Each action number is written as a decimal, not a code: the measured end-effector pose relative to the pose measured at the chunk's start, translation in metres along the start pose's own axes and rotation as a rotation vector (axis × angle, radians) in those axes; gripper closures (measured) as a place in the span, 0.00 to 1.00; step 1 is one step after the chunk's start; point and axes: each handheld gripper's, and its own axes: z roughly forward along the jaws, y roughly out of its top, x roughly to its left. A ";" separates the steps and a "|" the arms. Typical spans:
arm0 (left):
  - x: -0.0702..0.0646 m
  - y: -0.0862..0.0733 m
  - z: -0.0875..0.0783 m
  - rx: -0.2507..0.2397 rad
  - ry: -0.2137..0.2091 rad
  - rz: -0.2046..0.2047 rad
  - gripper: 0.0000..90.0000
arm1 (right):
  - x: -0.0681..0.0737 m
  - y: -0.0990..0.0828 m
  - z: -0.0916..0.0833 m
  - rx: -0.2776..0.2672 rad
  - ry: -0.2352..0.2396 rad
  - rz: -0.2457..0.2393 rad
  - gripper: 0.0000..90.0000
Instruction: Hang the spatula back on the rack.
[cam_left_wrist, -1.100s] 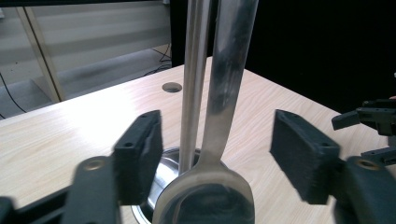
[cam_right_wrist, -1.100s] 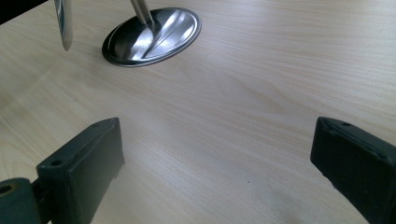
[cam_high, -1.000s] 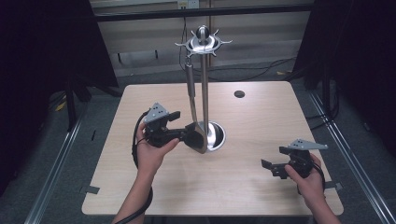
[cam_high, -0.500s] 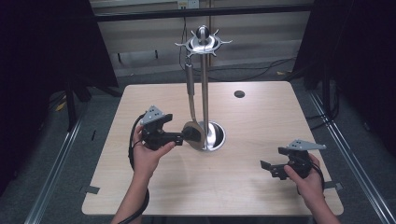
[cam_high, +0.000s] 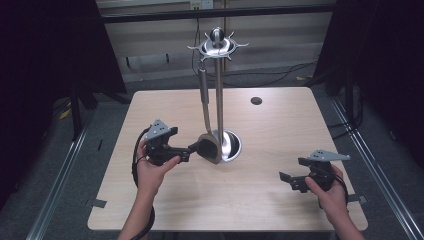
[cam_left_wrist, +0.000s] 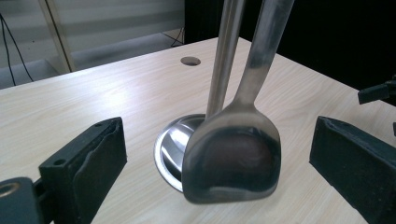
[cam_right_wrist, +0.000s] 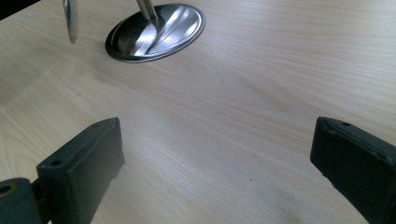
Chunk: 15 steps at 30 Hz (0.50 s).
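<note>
A steel utensil stand rises from a round base at the table's middle. A steel spatula hangs from a hook on its crown, the blade just above the base's left edge. My left gripper is open and level with the blade, its tips just left of it. In the left gripper view the blade hangs a little ahead of the wide-apart jaws of that gripper, untouched. My right gripper is open near the front right, over bare wood.
The wooden table has a small round cable hole at the back right. Dark floor, rails and cables surround it. The stand base lies well ahead of the right gripper. Bare wood stretches between the two hands.
My left gripper has drawn back to the left, away from the spatula blade, which it was up against a second ago. The right gripper has stayed put.
</note>
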 end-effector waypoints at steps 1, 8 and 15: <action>0.001 -0.001 -0.001 0.006 0.004 0.004 0.04 | 0.000 0.000 0.000 0.000 0.000 0.000 0.03; 0.004 -0.010 -0.003 0.021 0.011 0.013 0.04 | 0.000 0.000 0.000 0.003 0.000 0.000 0.03; 0.009 -0.022 -0.004 0.044 0.020 0.006 0.04 | 0.000 -0.001 0.000 0.004 -0.001 0.005 0.03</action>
